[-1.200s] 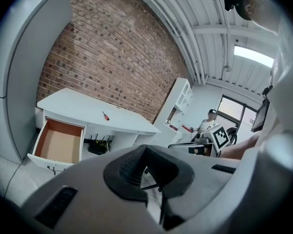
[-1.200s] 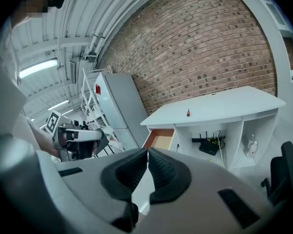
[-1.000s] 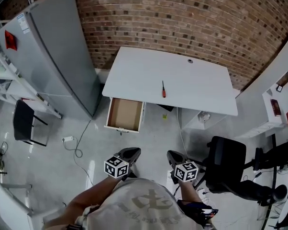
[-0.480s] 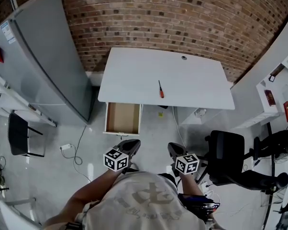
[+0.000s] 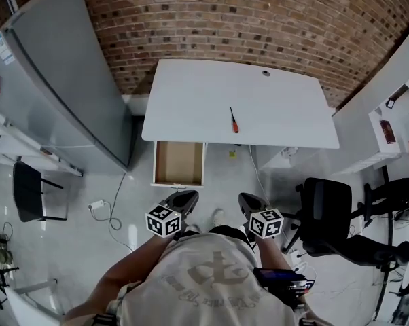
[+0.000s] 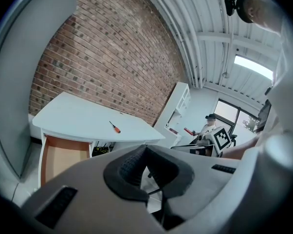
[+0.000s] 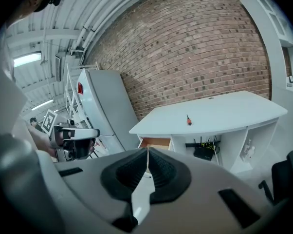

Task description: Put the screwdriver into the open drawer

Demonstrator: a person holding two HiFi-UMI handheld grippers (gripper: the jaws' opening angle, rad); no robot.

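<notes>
A small screwdriver (image 5: 234,121) with a red-orange handle lies on the white desk (image 5: 191,100), near its front edge; it also shows as the screwdriver (image 6: 115,127) and the screwdriver (image 7: 188,120). Under the desk's left end an open drawer (image 5: 179,163) with a bare brown bottom sticks out, seen too as the drawer (image 6: 61,157) and the drawer (image 7: 156,143). My left gripper (image 5: 184,199) and right gripper (image 5: 249,203) hang over the floor well short of the desk, both shut and empty, their pads meeting at the left gripper (image 6: 145,152) and the right gripper (image 7: 147,156).
A tall grey cabinet (image 5: 55,80) stands left of the desk against the brick wall (image 5: 259,19). A black office chair (image 5: 327,216) is at the right, a small black chair (image 5: 29,192) at the left. A cable (image 5: 113,206) lies on the floor by the drawer.
Both grippers and the head have moved toward the desk; the desk and drawer sit a little larger and more centred in the head view. Both grippers stay shut.
</notes>
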